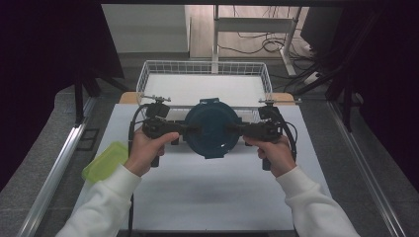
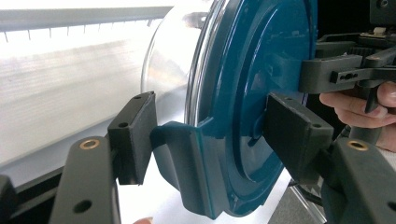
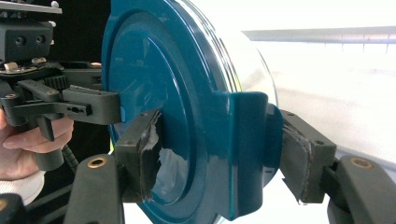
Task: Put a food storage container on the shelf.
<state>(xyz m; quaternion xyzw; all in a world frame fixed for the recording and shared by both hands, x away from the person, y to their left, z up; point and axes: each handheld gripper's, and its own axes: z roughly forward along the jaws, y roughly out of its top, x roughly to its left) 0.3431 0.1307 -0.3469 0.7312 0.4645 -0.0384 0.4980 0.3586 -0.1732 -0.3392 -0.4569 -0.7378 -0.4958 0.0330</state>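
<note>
A round clear container with a dark teal lid (image 1: 211, 127) sat in the middle of the scene, held above the white worktop (image 1: 212, 197) just on the near side of the wire basket (image 1: 148, 74). The lid was glossy, with concentric raised rings and a squared locking flap folded down over the rim on each side; under it the bowl was transparent and curved away from the lid. The left gripper (image 1: 184, 129) clamped the lid's left flap, one pad on the flap's underside and the other on the lid's top face. The right gripper (image 1: 236, 129) grasped the opposite flap the same way, its worn pads pressing from above and below. A hand in a white sleeve held each gripper. At the near left, a lime-green lid (image 1: 104, 162) lay on the edge of the worktop, well apart from the container.
</note>
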